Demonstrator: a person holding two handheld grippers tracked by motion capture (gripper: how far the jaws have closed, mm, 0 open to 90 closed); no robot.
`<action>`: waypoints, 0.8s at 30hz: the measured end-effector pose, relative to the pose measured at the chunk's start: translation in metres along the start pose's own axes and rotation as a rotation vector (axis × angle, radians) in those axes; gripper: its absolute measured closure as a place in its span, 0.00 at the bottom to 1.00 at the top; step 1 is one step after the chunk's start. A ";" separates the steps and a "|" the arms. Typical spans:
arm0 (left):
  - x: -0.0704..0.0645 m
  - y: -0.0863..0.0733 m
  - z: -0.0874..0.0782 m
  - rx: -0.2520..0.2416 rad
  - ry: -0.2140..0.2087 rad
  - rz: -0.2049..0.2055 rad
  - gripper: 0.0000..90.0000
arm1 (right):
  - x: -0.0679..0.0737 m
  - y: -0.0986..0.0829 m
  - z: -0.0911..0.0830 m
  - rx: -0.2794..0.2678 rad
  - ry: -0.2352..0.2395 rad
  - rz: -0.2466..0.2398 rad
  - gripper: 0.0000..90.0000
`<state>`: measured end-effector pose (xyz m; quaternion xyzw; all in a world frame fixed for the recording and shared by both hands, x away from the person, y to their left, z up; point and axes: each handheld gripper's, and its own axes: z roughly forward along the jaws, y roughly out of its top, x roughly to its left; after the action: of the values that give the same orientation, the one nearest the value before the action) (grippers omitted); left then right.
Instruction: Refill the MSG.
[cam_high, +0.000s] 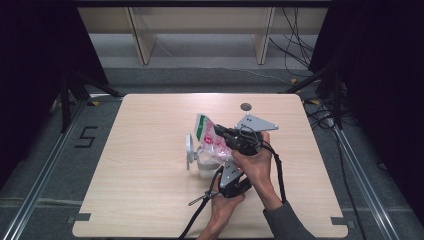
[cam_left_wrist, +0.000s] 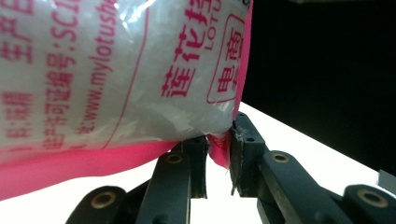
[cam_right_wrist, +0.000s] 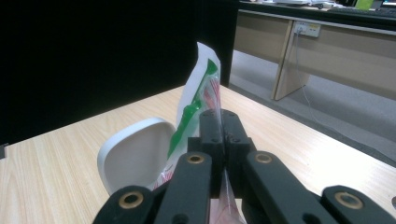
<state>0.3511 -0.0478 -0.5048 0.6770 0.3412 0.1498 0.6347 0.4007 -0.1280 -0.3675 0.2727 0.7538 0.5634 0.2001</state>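
Packet: a clear plastic packet (cam_high: 212, 137) with pink print, a pink lower edge and a green strip at its top, filled with white granules; it is held up above the bench at the centre of the high view.
White container: a white container (cam_high: 206, 167) with its hinged lid (cam_high: 189, 148) standing open, directly below the packet, just left of centre.
Left tongs: left tongs (cam_left_wrist: 218, 154) come up from the lower middle of their own view; the jaws stand a little apart with the packet's pink bottom corner caught between them.
Right tongs: right tongs (cam_right_wrist: 223, 133) are pressed together on the packet's side edge, near the green strip, in the lower middle of their own view.
Hands: both hands (cam_high: 252, 160) sit close together, lower centre-right of the high view, cables trailing toward the bottom edge.
Bench: pale wood-grain bench (cam_high: 145, 165), with a small round grommet (cam_high: 245, 106) near its far edge.
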 end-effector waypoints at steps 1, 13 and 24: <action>0.000 0.000 0.000 0.002 0.002 -0.001 0.87 | 0.000 0.000 0.000 -0.001 -0.002 -0.001 1.00; 0.002 0.002 0.006 0.009 -0.009 0.004 0.87 | -0.005 0.000 -0.002 0.000 -0.023 0.023 1.00; 0.004 0.004 0.007 -0.008 -0.007 -0.004 0.87 | -0.006 0.002 0.002 -0.006 -0.010 0.005 1.00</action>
<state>0.3598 -0.0505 -0.5031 0.6743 0.3397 0.1478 0.6389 0.4068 -0.1294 -0.3660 0.2768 0.7503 0.5649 0.2033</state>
